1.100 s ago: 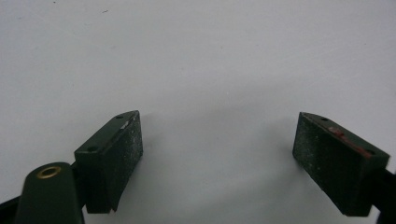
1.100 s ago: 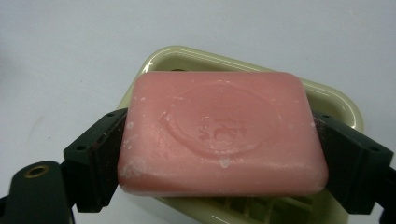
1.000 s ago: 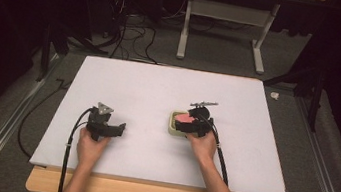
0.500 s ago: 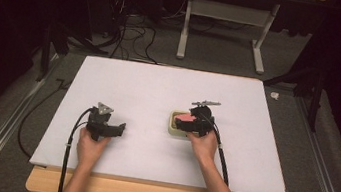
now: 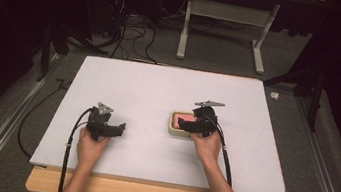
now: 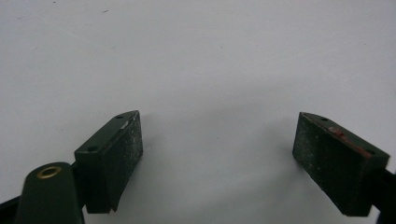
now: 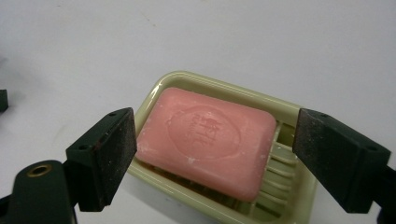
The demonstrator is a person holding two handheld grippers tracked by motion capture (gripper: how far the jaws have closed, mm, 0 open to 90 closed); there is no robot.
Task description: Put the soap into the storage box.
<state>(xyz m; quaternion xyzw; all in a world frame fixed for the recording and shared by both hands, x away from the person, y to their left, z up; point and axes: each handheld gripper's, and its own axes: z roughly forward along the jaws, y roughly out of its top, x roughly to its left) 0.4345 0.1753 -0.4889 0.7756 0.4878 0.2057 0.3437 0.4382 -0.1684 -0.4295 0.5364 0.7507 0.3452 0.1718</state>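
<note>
Pink rectangular soap bar (image 7: pixel 207 141) lies in pale green ridged plastic dish (image 7: pixel 285 108) right of centre on white worktop (image 5: pixel 160 84), right hand-held gripper (image 7: pixel 215 156) spread wide astride it, left hand-held gripper (image 6: pixel 217 156) apart over bare worktop.

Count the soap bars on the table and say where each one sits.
1. The pink soap bar lies in the pale green soap dish, between the open fingers of the right gripper.

The pink soap (image 7: pixel 205 140), lying in the dish (image 7: pixel 289 186), bears an oval stamp with raised characters on its top face. They are too faint and worn to read. No other writing can be read.
</note>
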